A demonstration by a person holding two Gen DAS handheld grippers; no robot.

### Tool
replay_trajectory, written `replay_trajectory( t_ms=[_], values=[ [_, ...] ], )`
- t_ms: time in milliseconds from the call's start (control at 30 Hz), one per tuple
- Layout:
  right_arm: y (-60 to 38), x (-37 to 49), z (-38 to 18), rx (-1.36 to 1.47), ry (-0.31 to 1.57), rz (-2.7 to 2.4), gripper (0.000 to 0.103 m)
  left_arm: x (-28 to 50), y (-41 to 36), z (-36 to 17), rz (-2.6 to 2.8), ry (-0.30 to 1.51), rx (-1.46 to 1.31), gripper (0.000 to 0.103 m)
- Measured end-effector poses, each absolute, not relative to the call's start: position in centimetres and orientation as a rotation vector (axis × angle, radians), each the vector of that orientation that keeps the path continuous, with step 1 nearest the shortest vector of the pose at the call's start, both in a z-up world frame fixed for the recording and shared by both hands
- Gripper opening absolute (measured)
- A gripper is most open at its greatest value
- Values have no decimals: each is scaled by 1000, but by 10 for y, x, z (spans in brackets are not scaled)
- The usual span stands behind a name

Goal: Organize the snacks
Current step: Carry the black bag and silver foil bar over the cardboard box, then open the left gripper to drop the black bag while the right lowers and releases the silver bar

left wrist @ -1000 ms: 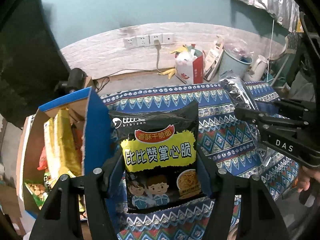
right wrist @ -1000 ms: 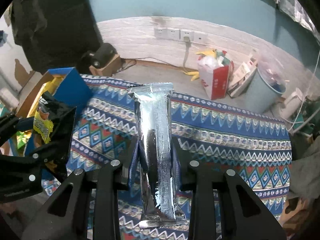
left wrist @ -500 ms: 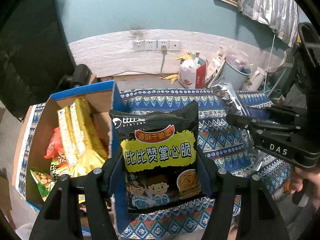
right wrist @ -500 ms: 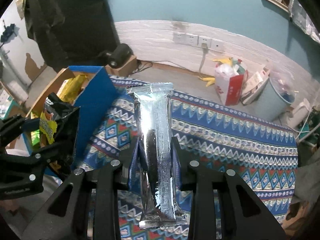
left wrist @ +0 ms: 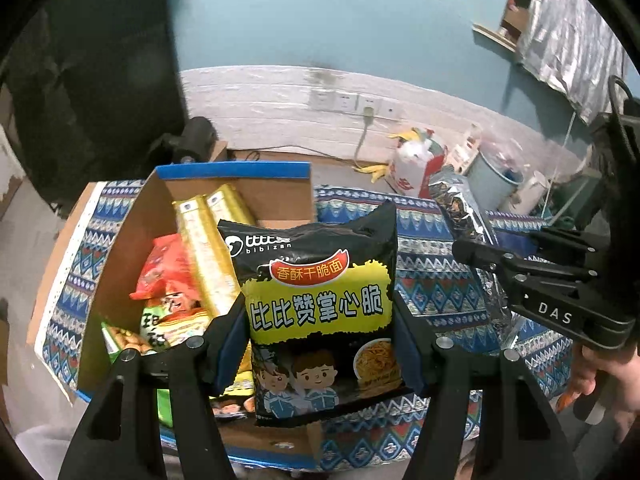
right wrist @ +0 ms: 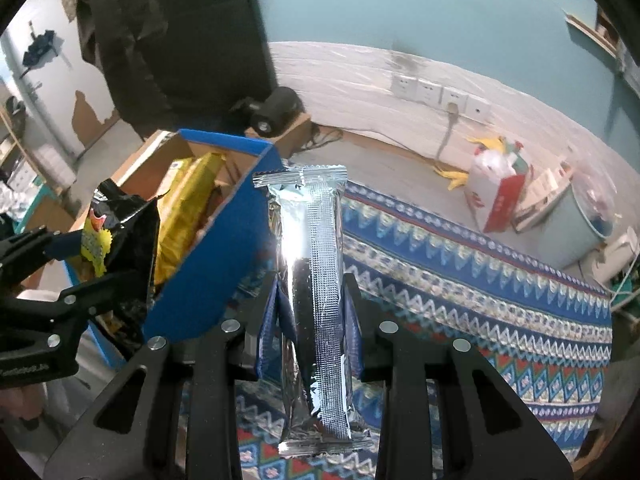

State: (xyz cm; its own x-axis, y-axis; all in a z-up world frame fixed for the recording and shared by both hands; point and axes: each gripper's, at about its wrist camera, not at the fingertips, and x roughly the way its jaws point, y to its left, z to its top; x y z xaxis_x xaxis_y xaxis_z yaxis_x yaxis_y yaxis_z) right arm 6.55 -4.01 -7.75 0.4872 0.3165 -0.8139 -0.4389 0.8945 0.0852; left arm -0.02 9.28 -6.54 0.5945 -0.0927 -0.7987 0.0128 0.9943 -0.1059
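Left wrist view: left gripper (left wrist: 320,344) clamped on black noodle-snack packet (left wrist: 320,312), fingers (left wrist: 228,344) pressing both side edges, packet upright between them. Yellow band across packet front with large black Chinese characters; red banner above with smaller Chinese characters; white "bibizan" logo at top left; two cartoon children and a picture of dry noodles at bottom. Packet held over near right corner of blue cardboard box (left wrist: 236,170), box standing open on patterned blue cloth (left wrist: 436,292) covering the surface. Inside box: two gold packets (left wrist: 208,232), red-orange packet (left wrist: 168,268), green peanut packet (left wrist: 120,336); print on these too small to read. Right gripper (left wrist: 472,248) seen at right edge, white "DAS" on its body, bare hand (left wrist: 608,372) beneath.

Right wrist view: right gripper (right wrist: 312,320) closed tight on silver foil bar packet (right wrist: 312,280), fingers (right wrist: 268,320) squeezing its middle. Wrapper plain and reflective, crimped ends, back seam facing camera, no print readable. Bar held upright above cloth (right wrist: 480,280), just right of box (right wrist: 224,260) wall. Left gripper (right wrist: 72,272) with black packet (right wrist: 120,240) at left edge, over box.
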Motion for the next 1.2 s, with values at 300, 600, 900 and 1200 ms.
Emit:
replay_trajectory(
  t_ms=[300,600,900,1200],
  values=[
    [-4,71,-73,-141,953,509,28,-6,133,-65,5,922,-128,66],
    [32,75,-73,-158,953,551,28,-4,171,-79,84,947,-169,66],
    [59,80,-76,-161,964,588,28,2,200,-97,151,999,-234,66],
    [81,87,-80,-140,992,624,28,1,218,-102,215,1029,-264,79]
  ],
)
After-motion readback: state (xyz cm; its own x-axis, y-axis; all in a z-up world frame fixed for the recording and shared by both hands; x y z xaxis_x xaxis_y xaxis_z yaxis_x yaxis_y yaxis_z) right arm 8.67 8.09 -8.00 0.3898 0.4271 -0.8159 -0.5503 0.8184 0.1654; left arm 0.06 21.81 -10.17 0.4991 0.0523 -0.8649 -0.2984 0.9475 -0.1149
